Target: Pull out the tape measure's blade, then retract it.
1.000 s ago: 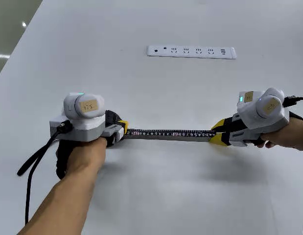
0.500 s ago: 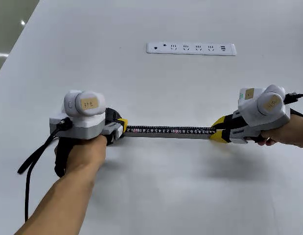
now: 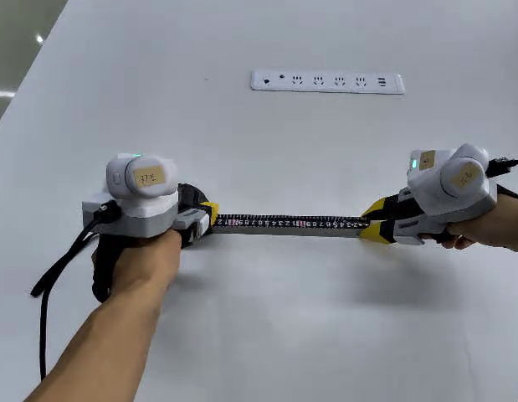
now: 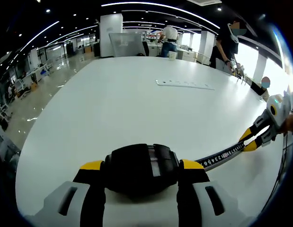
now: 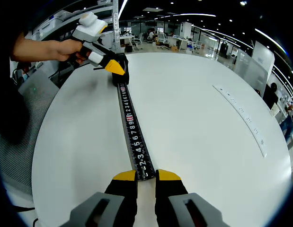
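Left gripper (image 3: 204, 219) is clenched on the black tape measure case (image 4: 142, 168), one yellow tip on each side of it. The case sits left of mid-worktop (image 3: 267, 327), closer to the near edge than the far one. Blade (image 3: 288, 224) is out, straight, numbers up, running from the case toward the right edge, roughly parallel to the near edge. Right gripper (image 3: 374, 222) is grasping the blade's free end; in the right gripper view its yellow tips pinch in on it, with the lowest numbers right at the tips. Can't tell if the blade rests on the worktop or hangs just above it. The grippers are well apart, with the blade spanning between them. White power strip (image 3: 327, 82) lies flat toward the far edge, well apart from the blade and roughly parallel to it. Black cable (image 3: 62, 272) hangs off the left gripper toward the near edge.
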`<state>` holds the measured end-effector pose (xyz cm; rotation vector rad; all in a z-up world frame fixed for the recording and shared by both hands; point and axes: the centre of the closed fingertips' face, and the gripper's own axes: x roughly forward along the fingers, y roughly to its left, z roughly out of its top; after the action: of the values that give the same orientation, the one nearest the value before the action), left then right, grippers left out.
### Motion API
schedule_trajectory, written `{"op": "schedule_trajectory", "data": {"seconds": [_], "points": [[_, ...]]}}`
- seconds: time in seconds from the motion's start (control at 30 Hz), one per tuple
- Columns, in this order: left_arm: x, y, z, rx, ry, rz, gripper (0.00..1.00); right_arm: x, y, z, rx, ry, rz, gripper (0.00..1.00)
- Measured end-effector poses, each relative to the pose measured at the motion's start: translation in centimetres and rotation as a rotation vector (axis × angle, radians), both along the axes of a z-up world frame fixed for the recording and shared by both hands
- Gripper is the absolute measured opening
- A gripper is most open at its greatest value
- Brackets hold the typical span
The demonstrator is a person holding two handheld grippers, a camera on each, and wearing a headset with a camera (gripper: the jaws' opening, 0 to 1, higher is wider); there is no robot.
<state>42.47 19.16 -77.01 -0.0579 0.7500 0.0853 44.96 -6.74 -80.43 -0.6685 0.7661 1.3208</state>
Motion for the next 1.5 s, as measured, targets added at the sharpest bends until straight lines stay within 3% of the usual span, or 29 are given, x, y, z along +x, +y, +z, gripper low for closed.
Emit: {"op": "schedule_trajectory", "data": {"seconds": [1.07, 1.5], "points": [[0.1, 0.0, 0.0, -0.026, 0.007, -0.01, 0.56, -0.1, 0.6, 0.1, -0.015, 0.008, 0.012, 0.1], [0.1, 0.1, 0.1, -0.04, 0.007, -0.011, 0.56, -0.3, 1.8, 0.4, 0.0, 0.011, 0.02, 0.1]]}}
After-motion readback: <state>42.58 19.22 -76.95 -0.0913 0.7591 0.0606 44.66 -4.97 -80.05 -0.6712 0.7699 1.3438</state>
